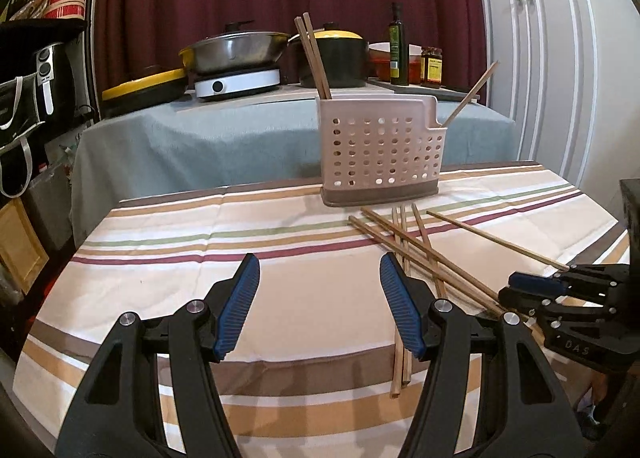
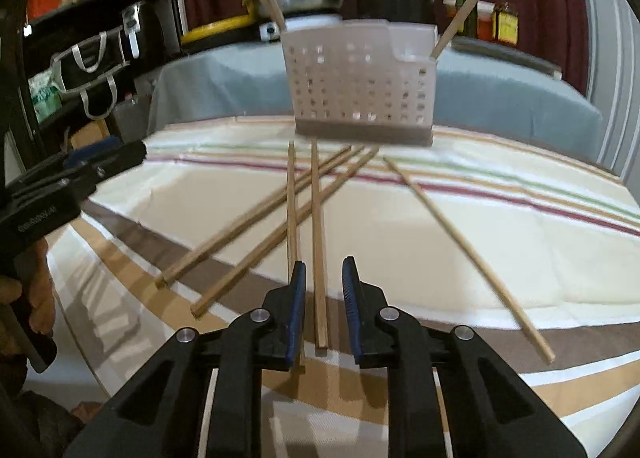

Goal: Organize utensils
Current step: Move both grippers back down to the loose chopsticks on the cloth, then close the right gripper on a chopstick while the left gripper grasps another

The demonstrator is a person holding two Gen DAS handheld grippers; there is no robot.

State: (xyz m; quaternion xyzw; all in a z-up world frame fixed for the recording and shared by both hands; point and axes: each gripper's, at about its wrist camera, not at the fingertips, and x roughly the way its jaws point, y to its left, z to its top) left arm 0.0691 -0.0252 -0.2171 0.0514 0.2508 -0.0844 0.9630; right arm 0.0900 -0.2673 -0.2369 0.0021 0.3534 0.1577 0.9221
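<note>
Right gripper [image 2: 323, 308], fingers partly spread astride one chopstick [image 2: 319, 242] lying on the surface before the holder [image 2: 362, 86], apparently untouched, should centre, close squarely, then lift; left gripper [image 1: 320, 306] spread wide, empty.

Utensil holder [image 1: 382, 150] stands near the table's [image 1: 160, 242] far edge, right of centre, two chopsticks [image 1: 314, 56] upright in its left end, one chopstick [image 1: 472, 94] leaning out at its right. Loose chopsticks [image 2: 316, 242] lie crossed on the table before the holder, running toward the near edge.
</note>
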